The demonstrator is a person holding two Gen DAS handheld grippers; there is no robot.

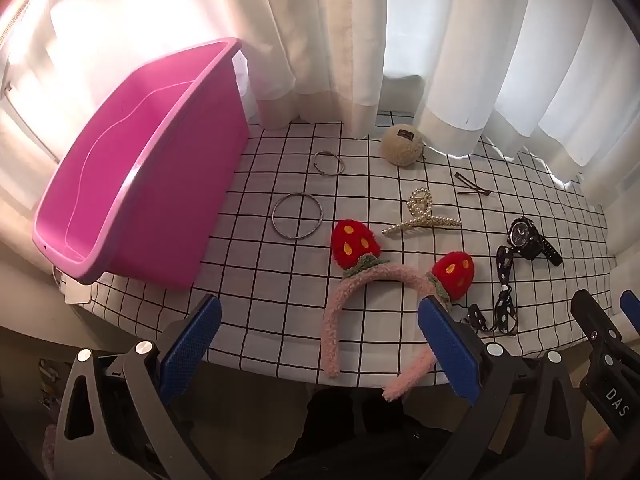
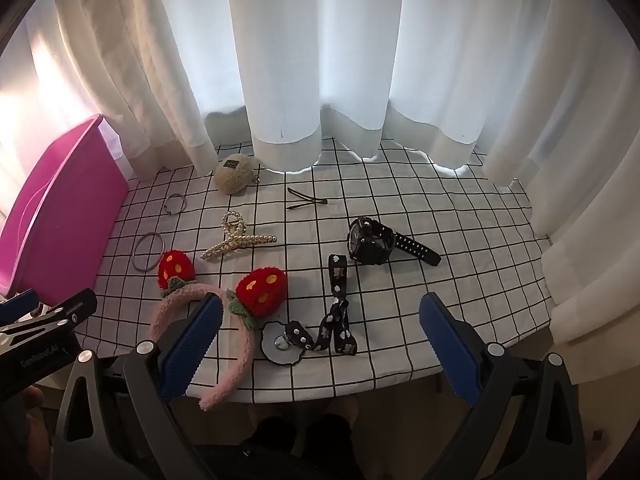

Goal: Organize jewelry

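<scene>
my left gripper (image 1: pixel 320 344): jaws wide apart, holding nothing
my right gripper (image 2: pixel 322 344): same
headband (image 1: pixel 372 280): surface edge, right end hidden behind my left jaw
pink bin (image 1: pixel 132 172): 10 o'clock
watch (image 2: pixel 374 242): 12 o'clock, right view

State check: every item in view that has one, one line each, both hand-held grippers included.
left hand-held gripper: open, holding nothing
right hand-held gripper: open, holding nothing
pink bin: upright, no lid, nothing visible inside
strawberry headband: flat on the cloth, ends overhanging the table edge
pearl claw clip: on its side
watch: strap unbuckled
hair pins: two, tips meeting
large bangle: flat
small ring: flat
</scene>
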